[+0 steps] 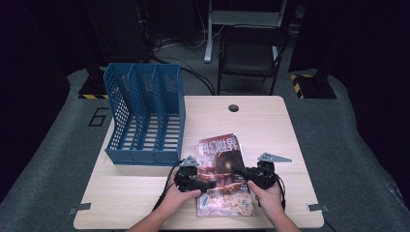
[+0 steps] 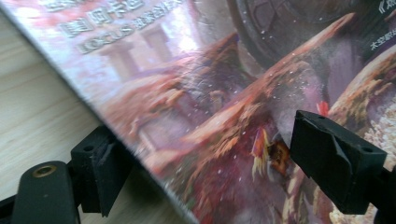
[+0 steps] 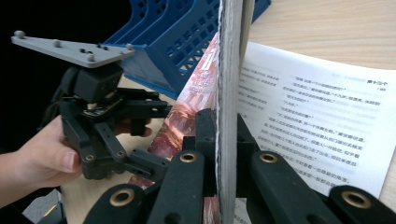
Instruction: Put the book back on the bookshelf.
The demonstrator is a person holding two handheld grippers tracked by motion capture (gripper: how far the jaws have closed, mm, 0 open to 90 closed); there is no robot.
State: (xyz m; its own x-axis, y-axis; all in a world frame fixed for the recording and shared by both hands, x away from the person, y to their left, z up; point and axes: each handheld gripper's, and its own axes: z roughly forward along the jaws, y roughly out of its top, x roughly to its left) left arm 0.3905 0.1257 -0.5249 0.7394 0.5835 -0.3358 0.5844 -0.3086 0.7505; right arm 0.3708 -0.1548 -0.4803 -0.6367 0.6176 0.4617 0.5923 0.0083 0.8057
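Right gripper view: right gripper (image 3: 219, 140) jaws pinched tight on the magazine's (image 3: 308, 116) edge, pages seen edge-on btwn them. Left gripper (image 2: 224, 168) jaws wide apart, straddling the mag's left edge, one below and one over the cover, not closed yet. High view: mag lies at the table's (image 1: 270, 121) front centre, long axis running away from the person, both hands level w/ it. File rack (image 1: 145, 116) sits to the rear-left, nearer the left hand.

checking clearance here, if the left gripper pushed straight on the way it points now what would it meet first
Probably the magazine itself: the left gripper has open jaws straddling its edge, one under and one over the cover. Beyond it, likely the right gripper; depth unclear.
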